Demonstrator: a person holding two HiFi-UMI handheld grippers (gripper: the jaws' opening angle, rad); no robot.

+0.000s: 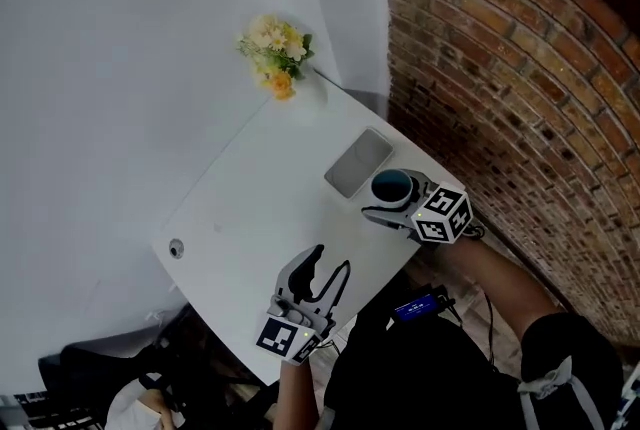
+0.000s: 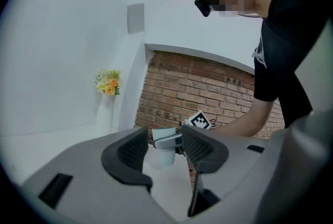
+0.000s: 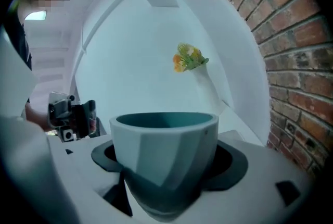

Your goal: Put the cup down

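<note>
Left gripper [image 1: 331,263] is nearest, low over the table [image 1: 240,218] at its near edge. Jaws apart, nothing between them; its view just looks through the gap across the tabletop. Right gripper [image 1: 400,200] is at the table's right edge, clamped on the cup [image 3: 165,150] with a jaw on each side of the wall. Cup is upright, teal inside, looks empty. So the cup is over the table's right edge strip. In the left gripper view its base is at or just above the tabletop; can't tell if it touches. Further in along that edge a grey pad [image 1: 358,163] lies flat on the table, right next to the cup in the head view. Possibly the landing spot; the task doesn't say. Flowers [image 1: 277,53] are at the table's far corner, and a brick wall [image 1: 520,68] runs past its right edge. Status, my read: the carry is basically done, cup is upright at table height. Left to do: seat the base, open the right jaws, back out without tipping it. The cup is close to the table edge, so the release needs to be clean. Left gripper isn't needed.
</note>
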